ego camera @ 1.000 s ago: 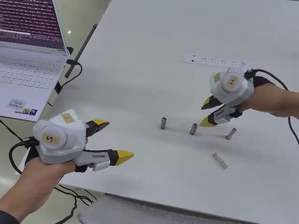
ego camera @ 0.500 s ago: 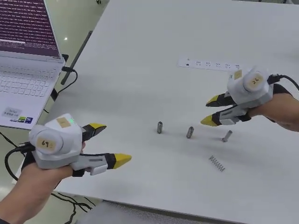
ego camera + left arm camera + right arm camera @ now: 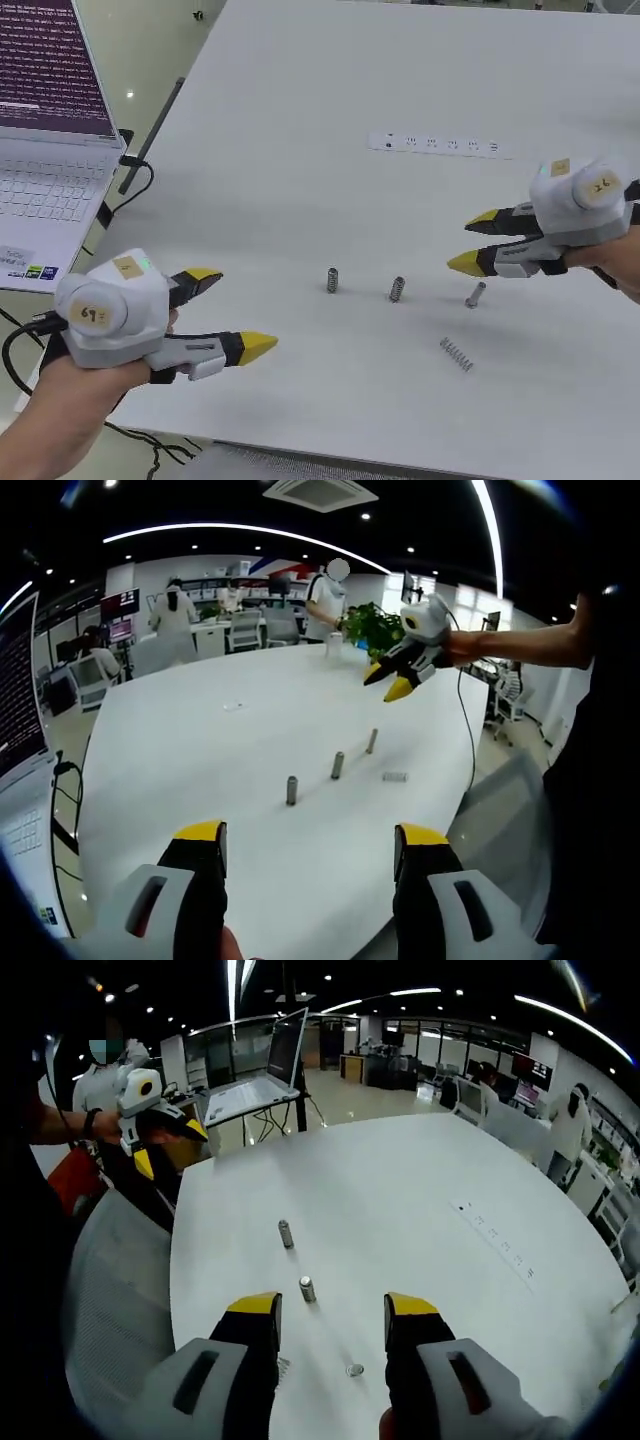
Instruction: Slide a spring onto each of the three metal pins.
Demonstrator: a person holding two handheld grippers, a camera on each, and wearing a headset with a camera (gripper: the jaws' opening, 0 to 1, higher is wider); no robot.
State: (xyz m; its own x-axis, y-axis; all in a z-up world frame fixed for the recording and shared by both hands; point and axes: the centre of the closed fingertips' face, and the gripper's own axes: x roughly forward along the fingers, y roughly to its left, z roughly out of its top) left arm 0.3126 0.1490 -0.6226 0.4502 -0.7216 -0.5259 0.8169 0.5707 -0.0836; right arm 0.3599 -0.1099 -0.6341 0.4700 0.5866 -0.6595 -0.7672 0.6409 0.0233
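We count three metal pins standing in a row on the white worktop (image 3: 300, 180), and we take the bare pin (image 3: 475, 294) as our reference. Its shaft looks smooth, with no coil round it. Just beside it stands the middle pin (image 3: 397, 289), and one place farther from the bare pin stands the end pin (image 3: 332, 280). Both show a ribbed, coiled outline, so we judge that each already carries its spring. The loose spring (image 3: 456, 353) lies flat on the worktop near the bare pin, on the side toward us, touching nothing. The right tool (image 3: 472, 241) hovers near the bare pin, on the side away from us and raised off the worktop, with its jaws spread and nothing between them. The left tool (image 3: 232, 310) hangs well apart from the bare pin, out past the end pin, likewise released and empty. By our reckoning two of the three pins are done. What is left is to pick up the loose spring and slide it down over the bare pin, and the right tool is the better placed for that.
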